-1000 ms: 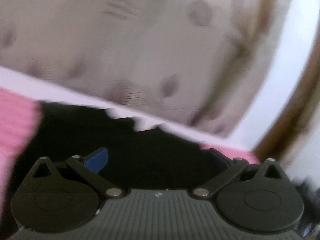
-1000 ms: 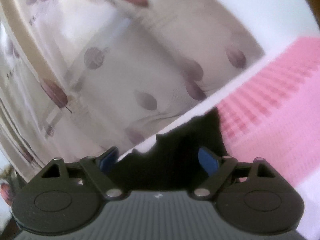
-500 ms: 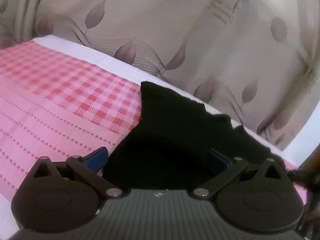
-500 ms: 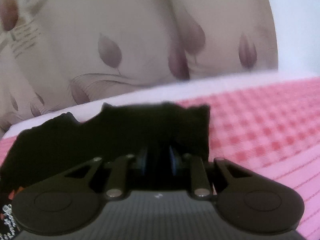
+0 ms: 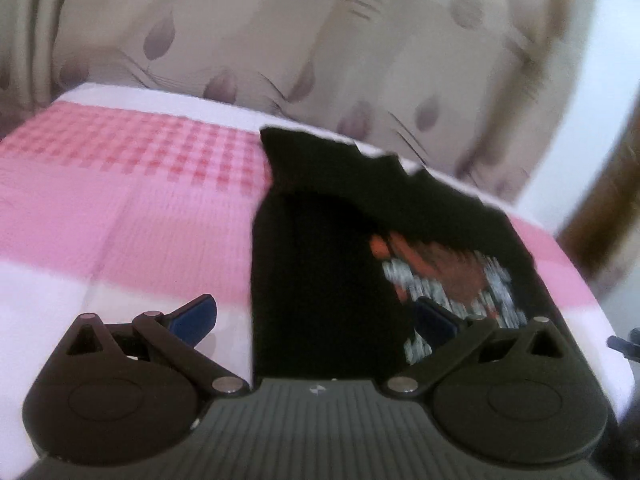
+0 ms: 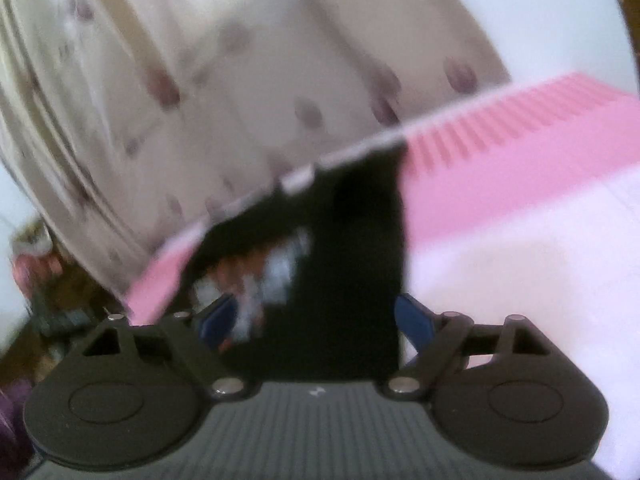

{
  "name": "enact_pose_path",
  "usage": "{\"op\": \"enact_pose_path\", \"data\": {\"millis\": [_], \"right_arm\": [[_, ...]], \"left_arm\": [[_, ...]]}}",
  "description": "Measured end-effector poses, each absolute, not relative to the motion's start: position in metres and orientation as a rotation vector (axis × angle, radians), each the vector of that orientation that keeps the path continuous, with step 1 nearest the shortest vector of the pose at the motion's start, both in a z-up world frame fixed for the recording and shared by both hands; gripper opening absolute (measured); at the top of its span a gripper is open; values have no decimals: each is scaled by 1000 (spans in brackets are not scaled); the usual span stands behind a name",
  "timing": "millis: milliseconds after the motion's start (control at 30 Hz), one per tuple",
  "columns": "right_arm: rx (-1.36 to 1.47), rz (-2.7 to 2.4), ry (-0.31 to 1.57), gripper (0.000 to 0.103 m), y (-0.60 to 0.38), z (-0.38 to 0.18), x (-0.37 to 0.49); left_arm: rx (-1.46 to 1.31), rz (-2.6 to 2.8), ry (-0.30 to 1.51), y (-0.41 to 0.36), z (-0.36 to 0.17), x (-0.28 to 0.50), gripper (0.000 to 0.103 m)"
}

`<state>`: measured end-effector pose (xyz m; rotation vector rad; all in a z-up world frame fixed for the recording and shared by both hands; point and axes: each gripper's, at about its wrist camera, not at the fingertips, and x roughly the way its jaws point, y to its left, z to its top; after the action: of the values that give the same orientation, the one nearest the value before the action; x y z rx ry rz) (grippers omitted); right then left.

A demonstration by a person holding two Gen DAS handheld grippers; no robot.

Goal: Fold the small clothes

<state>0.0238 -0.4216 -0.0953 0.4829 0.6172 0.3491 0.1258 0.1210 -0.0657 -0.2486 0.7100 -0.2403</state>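
Blue-padded left tongs are seen spread wide at the near edge, nothing between the pads; near strip of the black garment lies in the gap below them but is not pinched. Right tongs likewise spread wide and empty, the same black garment seen between their fingers, not gripped. Contact with the cloth cannot be told in either view; both are motion-blurred.

Garment is laid on the pink checked cloth covering the surface (bed or worktop, cannot be told). It appears partly folded: a plain black panel is laid over on the left, a red-and-white print is left exposed on the right. Long axis runs near to far, from just ahead of the tongs to the far white border of the cloth. Far edge is ragged, a corner pokes up at far left.

Key relation: garment lies straight ahead of both tongs. In the left view the exposed print side sits toward the right pad; in the right view the print sits toward the left pad. Neither hand can be judged clearly nearer. Next fold is judged likely to take the near edge toward the far edge, or the print side over.

Beyond the cloth, a beige leaf-patterned curtain fills the background. White wall at far right.
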Motion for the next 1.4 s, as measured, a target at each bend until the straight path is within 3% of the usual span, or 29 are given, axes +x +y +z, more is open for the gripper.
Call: {"op": "enact_pose_path", "data": {"millis": [267,467,567,600,633,667,700,767,900,933,967,1033,1067,1133,1200,1233,1267,1300,1333,1400], "right_arm": [[362,267,716,87,-396,-125,-36],[332,317,695,87,-375,-130,-39],[320,335,693,87,-369,-131,-36],[324,340,691,84,-368,-131,-35],[333,340,687,81,-369,-131,-34],[349,339,687,68,-371,-132,-33],[363,333,688,52,-374,-132,-33],[407,332,699,35,-380,-134,-32],[463,351,699,35,-391,-136,-35],[459,356,697,35,-392,-135,-36],[455,342,700,38,-392,-134,-35],[491,353,707,60,-397,-133,-33],[503,366,705,80,-398,-133,-32],[472,376,704,84,-394,-131,-31],[426,387,707,84,-384,-131,-28],[399,397,710,84,-378,-131,-27],[365,403,710,67,-372,-130,-26],[349,406,723,28,-367,-130,-25],[363,401,739,21,-366,-131,-24],[429,424,733,21,-368,-134,-25]], "left_arm": [[-474,-347,814,161,-89,51,96],[-419,-376,805,166,-93,21,87],[-346,-364,798,161,-93,13,68],[-349,-354,794,161,-94,13,55],[-368,-356,804,162,-96,14,27],[-392,-372,832,163,-100,16,9],[-419,-389,856,161,-106,18,6],[-437,-421,847,156,-109,16,6],[-494,-455,870,160,-110,21,6],[-486,-443,867,161,-111,22,10],[-460,-431,852,161,-110,21,13],[-437,-433,843,161,-107,22,30],[-443,-451,849,160,-106,23,36],[-412,-496,851,153,-102,24,61],[-331,-516,842,137,-99,24,68],[-295,-505,832,129,-99,22,64],[-263,-488,820,123,-99,20,59],[-253,-490,824,119,-100,20,24],[-260,-483,849,116,-103,21,13],[-317,-476,826,116,-102,17,13]]}}
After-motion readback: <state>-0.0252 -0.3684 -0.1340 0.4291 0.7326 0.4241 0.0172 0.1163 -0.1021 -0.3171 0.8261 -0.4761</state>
